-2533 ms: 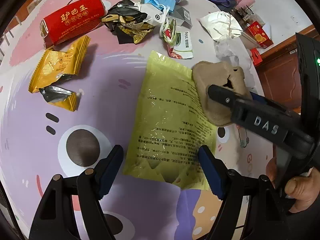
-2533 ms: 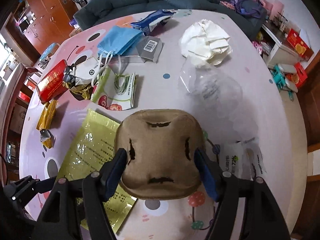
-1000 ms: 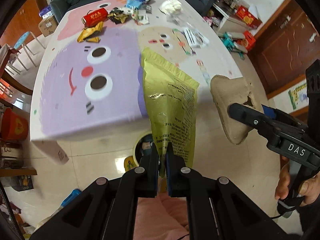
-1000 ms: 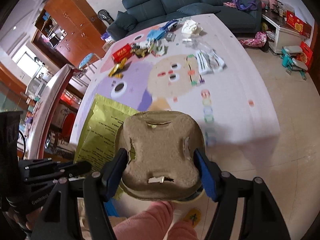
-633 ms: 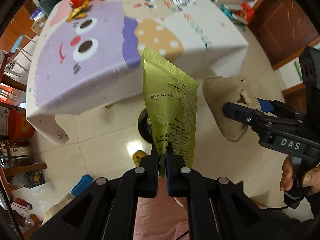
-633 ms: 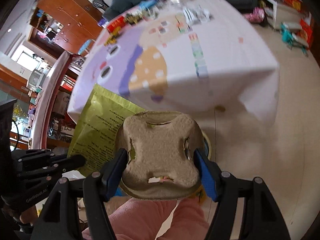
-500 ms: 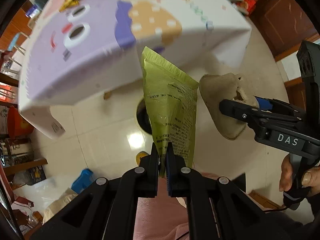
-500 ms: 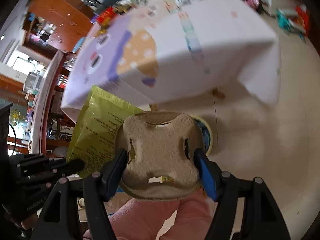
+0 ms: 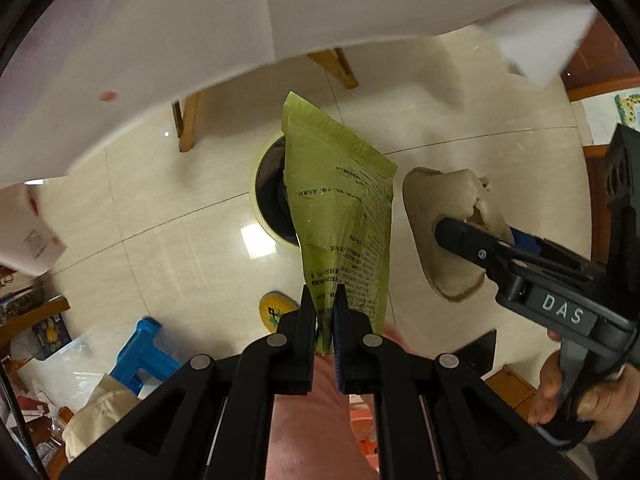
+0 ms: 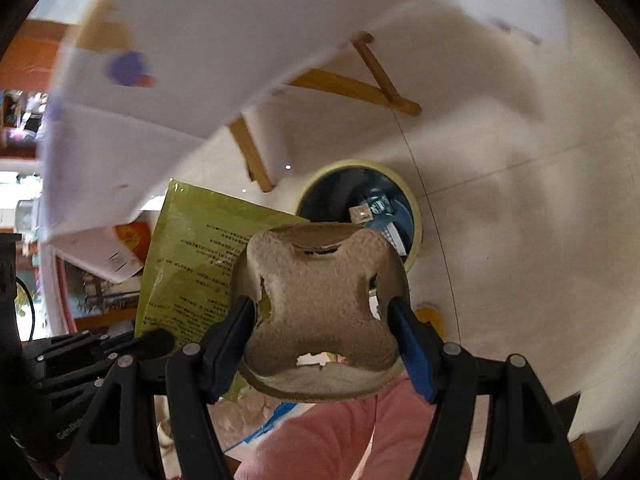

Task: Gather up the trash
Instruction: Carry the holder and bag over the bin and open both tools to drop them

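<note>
My left gripper (image 9: 324, 316) is shut on the lower edge of a yellow-green plastic bag (image 9: 340, 208), which stands up in front of the camera over a round trash bin (image 9: 268, 196) on the floor. My right gripper (image 10: 322, 320) is shut on a brown paper-pulp cup carrier (image 10: 320, 308), held above the floor just short of the same bin (image 10: 360, 196), whose dark inside holds some trash. The carrier (image 9: 444, 232) and the right gripper also show at the right of the left wrist view. The bag (image 10: 200, 256) shows at the left of the right wrist view.
The white tablecloth (image 9: 200, 20) hangs overhead with wooden table legs (image 9: 186, 124) behind the bin. A blue stool (image 9: 140, 352) and clutter lie at the lower left. My pink-trousered knees (image 10: 340, 440) are below the grippers. The tiled floor (image 10: 520, 240) stretches to the right.
Both grippers left the table with their loads and dropped below its edge. The view has swung from the tabletop down to the floor, and the bin has come close under them.
</note>
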Motion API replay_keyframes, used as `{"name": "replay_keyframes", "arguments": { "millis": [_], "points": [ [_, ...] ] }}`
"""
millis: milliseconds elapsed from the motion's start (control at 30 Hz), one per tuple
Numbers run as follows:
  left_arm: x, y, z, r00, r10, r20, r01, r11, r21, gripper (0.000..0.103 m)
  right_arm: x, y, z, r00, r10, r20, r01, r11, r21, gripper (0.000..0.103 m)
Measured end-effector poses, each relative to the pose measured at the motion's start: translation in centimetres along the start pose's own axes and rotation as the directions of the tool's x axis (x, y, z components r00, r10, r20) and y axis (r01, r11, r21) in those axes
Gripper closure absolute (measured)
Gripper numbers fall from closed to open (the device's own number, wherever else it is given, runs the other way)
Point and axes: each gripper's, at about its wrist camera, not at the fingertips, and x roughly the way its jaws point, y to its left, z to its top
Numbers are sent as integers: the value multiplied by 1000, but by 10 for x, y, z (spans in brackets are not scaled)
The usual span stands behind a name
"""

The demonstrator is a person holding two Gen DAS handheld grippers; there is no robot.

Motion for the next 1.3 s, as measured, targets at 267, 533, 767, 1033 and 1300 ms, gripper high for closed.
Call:
{"name": "replay_keyframes", "arguments": {
  "millis": [267, 533, 767, 1033, 1300],
  "points": [
    [95, 14, 32, 999, 32, -25, -32, 999, 21, 88, 95, -22, 30, 1000, -22, -12, 23, 997, 68, 33],
    [142, 31, 50, 999, 43, 1, -43, 999, 25, 57, 161, -36, 47, 997, -71, -23, 72, 993, 89, 33],
    [137, 41, 51, 999, 47, 12, -47, 999, 6, 57, 157, -33, 45, 995, -98, -5, 98, 992, 74, 33],
    [84, 47, 33, 995, 46, 85, -48, 999, 20, 57, 113, -14, 36, 994, -108, 30, 107, 994, 37, 33],
    [-4, 44, 11, 981, 27, 192, -34, 999, 36, 57, 29, 33, 20, 991, -103, 85, 106, 994, -27, 33]
  ]
}}
